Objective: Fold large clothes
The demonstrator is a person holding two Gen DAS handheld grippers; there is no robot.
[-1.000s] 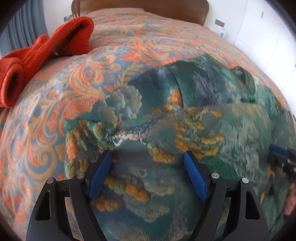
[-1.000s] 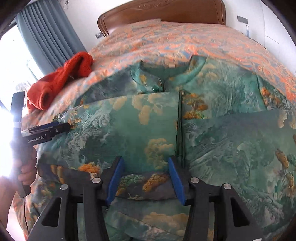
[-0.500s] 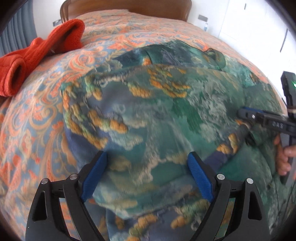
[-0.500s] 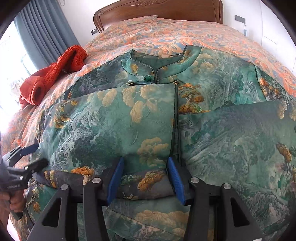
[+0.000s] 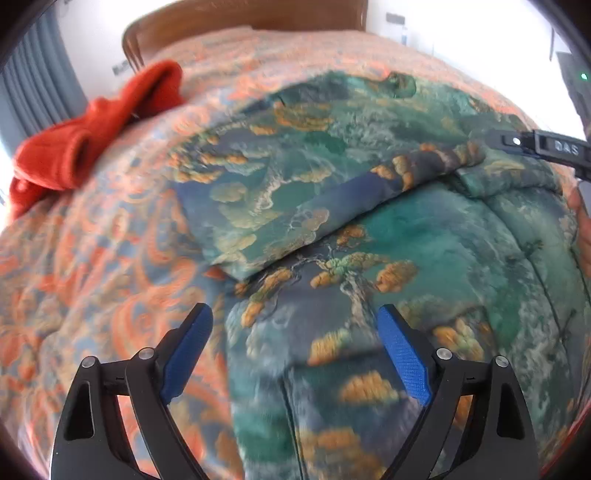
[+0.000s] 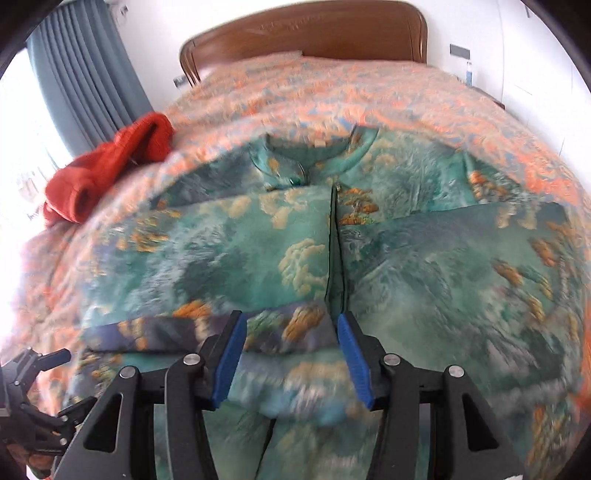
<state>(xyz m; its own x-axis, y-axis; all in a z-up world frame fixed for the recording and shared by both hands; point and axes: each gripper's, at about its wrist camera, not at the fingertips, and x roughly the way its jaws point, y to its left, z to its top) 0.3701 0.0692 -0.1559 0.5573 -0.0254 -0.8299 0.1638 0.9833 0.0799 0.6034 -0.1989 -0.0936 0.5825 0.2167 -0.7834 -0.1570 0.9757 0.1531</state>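
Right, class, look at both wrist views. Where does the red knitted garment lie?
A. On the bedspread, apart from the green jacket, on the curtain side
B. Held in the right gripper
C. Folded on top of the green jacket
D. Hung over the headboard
A: the red knitted garment rests on the bedspread, clear of the green jacket and toward the curtain.

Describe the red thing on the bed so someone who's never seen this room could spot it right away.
Start at the bed with the orange paisley bedspread and wooden headboard. On the side near the grey-blue curtain lies a crumpled red knit sweater, apart from the green landscape-print jacket spread mid-bed. It is the only plain, single-coloured fabric there.
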